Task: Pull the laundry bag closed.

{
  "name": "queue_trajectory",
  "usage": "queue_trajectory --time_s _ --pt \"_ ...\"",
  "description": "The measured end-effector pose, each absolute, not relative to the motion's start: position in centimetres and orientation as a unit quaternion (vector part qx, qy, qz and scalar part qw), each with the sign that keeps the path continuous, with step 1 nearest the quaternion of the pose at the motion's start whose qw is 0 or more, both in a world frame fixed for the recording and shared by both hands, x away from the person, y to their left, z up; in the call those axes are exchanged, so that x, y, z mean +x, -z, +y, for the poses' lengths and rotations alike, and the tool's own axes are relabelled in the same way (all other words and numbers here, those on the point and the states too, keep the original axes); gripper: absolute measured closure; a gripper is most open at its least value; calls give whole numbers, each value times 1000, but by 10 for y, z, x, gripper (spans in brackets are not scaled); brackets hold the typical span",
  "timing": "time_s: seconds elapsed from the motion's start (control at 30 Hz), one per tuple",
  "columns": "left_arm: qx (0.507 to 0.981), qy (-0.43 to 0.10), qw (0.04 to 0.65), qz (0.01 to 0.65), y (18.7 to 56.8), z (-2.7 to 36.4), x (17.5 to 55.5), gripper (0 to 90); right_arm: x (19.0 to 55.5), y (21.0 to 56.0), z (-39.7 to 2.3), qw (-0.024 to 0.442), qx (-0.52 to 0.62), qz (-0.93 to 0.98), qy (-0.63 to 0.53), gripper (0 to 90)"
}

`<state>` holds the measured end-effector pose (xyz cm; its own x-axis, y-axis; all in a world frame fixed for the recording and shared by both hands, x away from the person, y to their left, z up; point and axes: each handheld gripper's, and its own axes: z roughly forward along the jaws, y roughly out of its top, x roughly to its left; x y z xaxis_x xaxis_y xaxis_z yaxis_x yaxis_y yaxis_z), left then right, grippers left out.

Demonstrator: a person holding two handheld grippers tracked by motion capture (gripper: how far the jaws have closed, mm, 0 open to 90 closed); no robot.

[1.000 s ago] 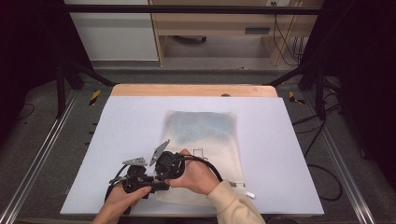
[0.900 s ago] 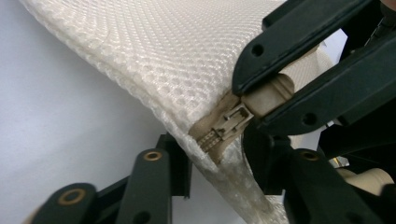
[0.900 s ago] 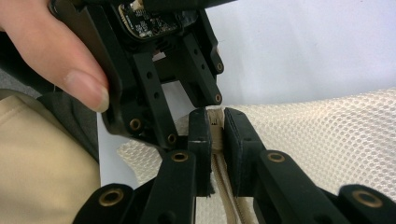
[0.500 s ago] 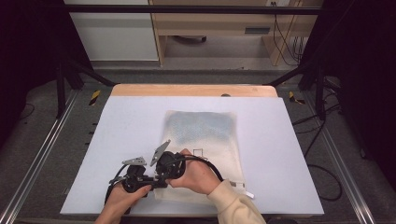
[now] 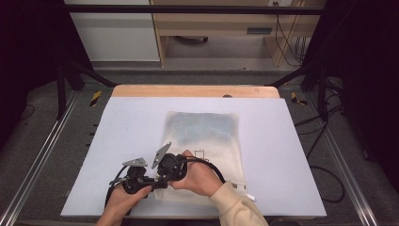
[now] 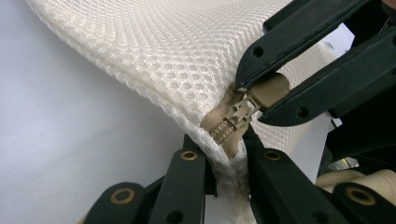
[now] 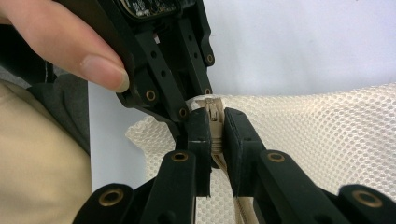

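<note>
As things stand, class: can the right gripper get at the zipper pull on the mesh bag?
Probably yes. The right gripper seems already closed on the zipper pull at the mesh bag corner, while the left gripper pinches the seam just beside it, not blocking.

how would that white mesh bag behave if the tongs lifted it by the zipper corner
Probably floppy: the mesh bag is soft netted fabric that bends over where the left tongs pinch its corner. Likely light for its size, since it lies flat and thin on the table. The zipper pull, small and smooth, might slip from the right tongs.
</note>
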<state>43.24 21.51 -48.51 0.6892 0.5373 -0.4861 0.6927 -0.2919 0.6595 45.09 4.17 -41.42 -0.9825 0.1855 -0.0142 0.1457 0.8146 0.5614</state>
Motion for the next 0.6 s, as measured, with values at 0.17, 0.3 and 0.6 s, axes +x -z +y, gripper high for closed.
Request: queue_trajectory --time_s 0.17,0.3,0.6 --pt "801 82 452 384 484 216 432 852 451 416 41 38 85 953 -288 819" --pt "803 78 450 384 484 216 432 853 451 417 41 39 84 955 -283 820" --pt "805 73 447 384 482 214 432 855 451 418 38 39 85 958 -271 821"
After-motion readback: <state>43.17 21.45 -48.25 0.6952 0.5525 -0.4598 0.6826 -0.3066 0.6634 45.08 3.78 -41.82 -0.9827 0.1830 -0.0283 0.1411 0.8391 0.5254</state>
